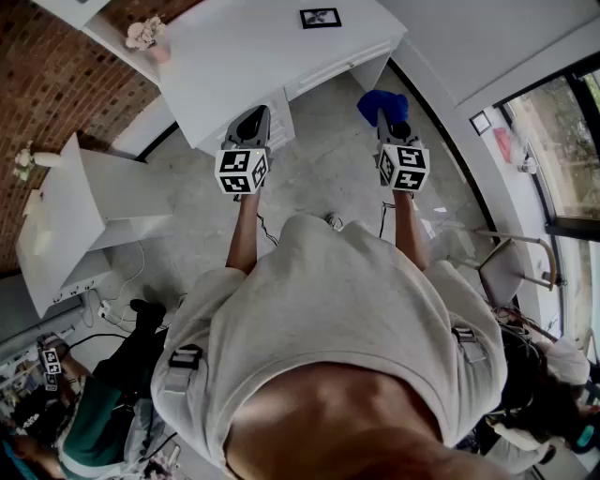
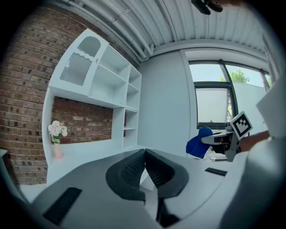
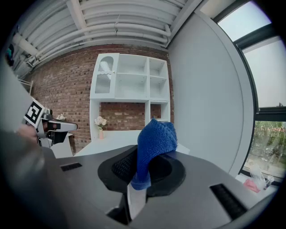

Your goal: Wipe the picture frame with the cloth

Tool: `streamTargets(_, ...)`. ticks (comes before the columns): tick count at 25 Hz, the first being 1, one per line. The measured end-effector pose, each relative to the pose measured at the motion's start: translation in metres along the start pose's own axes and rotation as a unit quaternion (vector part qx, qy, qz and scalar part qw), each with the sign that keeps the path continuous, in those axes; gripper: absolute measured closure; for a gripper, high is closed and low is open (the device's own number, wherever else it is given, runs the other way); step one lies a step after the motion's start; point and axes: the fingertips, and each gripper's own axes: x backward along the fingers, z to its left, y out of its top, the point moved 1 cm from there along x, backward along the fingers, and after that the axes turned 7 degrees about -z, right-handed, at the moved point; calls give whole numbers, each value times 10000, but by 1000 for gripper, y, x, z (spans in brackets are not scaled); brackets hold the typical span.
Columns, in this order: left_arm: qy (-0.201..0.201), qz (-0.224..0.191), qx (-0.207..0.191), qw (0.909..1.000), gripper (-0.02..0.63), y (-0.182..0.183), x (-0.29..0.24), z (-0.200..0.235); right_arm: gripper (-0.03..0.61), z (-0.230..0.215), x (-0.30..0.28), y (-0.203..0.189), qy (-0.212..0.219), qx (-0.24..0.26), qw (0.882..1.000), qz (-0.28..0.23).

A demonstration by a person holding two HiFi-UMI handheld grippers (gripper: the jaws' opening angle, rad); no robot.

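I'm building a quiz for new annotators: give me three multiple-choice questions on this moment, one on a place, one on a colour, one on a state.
1. Where is the picture frame? A. on the white desk B. on the floor C. on a chair
2. What colour is the cloth? A. red B. blue C. yellow
3. How do the left tool's jaws stand? A. shut on the cloth B. wide apart C. together, empty
Answers: 1 A, the head view shows it on the desk top; 2 B, it shows blue in the right tool; 3 C, their pads meet with nothing between.
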Motion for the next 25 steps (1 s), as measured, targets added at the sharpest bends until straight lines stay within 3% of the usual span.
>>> streamTargets(25,302,-55,-73,9995,598,3,-45,-43,522,-62,-13,-13,359,-47,9993,39)
